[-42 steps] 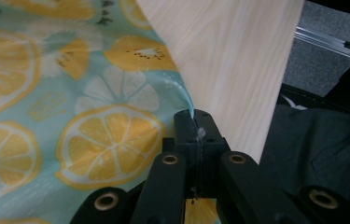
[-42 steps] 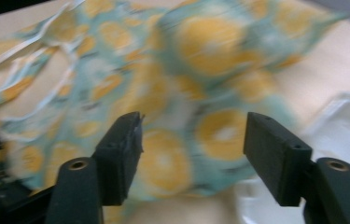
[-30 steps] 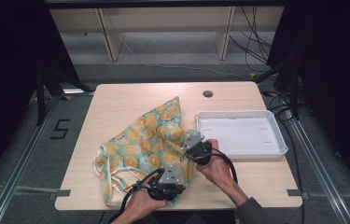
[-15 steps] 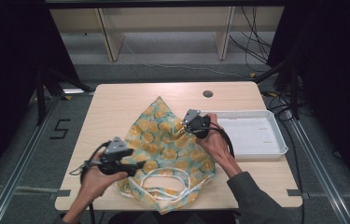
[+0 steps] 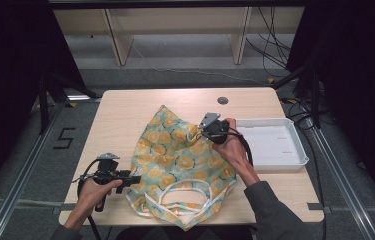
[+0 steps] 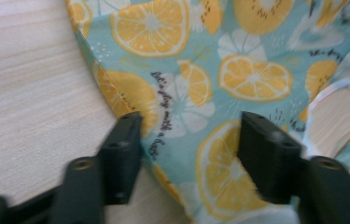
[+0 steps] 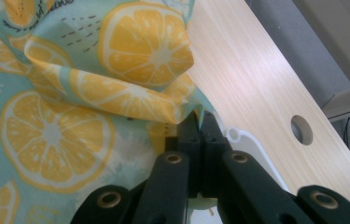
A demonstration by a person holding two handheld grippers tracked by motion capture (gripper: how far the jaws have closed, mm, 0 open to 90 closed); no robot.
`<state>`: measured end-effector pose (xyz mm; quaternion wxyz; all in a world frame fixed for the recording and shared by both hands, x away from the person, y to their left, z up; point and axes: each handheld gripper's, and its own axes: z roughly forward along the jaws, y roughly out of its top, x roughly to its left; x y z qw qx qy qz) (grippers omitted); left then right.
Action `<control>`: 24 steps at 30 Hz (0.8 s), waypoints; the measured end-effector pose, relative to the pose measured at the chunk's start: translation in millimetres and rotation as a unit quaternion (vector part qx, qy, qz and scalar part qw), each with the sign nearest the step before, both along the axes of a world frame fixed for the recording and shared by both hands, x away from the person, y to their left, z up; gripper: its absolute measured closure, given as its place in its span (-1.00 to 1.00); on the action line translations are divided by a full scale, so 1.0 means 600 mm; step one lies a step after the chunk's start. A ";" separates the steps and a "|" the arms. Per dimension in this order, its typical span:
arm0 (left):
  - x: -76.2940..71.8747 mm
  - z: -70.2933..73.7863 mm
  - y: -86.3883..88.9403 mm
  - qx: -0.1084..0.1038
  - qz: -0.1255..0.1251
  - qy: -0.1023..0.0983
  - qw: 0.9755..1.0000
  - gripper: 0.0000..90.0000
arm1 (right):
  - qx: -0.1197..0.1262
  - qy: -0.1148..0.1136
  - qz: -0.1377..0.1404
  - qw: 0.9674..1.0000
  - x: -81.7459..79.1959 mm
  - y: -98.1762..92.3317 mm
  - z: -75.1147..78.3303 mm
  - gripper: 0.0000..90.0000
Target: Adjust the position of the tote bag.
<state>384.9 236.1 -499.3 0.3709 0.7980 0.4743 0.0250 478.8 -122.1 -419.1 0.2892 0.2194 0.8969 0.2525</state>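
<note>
From the high view, your lemon-print cloth bag [image 5: 182, 167] lies spread across the middle of the table [image 5: 125, 112], its white handles [image 5: 185, 192] looped at the near edge. Your right hand-held gripper [image 5: 202, 131] meets the bag's far right edge, just beside the white tray [image 5: 295, 150]. Your left hand-held gripper [image 5: 134, 180] sits at the bag's near left edge.

In the left gripper view, your left hand-held gripper [image 6: 189, 140] has its jaws spread wide apart over the bag's [image 6: 219, 70] curved edge, gripping nothing.

In the right gripper view, your right hand-held gripper [image 7: 199, 128] is pinched closed on a fold of the bag [image 7: 116, 93], with the table's round hole [image 7: 302, 129] off to the side.
</note>
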 end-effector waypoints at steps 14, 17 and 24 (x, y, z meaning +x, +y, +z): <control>-0.061 0.001 -0.009 0.056 -0.038 -0.065 0.996 0.99 | 0.056 -0.002 -0.003 0.998 -0.045 -0.031 -0.006 0.62; -0.072 0.000 -0.005 0.060 -0.050 -0.067 0.995 0.99 | 0.075 -0.012 -0.003 0.997 -0.074 -0.045 0.001 0.30; -0.064 0.008 -0.002 0.050 -0.046 -0.075 0.995 0.87 | 0.161 0.079 0.084 0.980 -0.174 -0.066 0.005 -0.02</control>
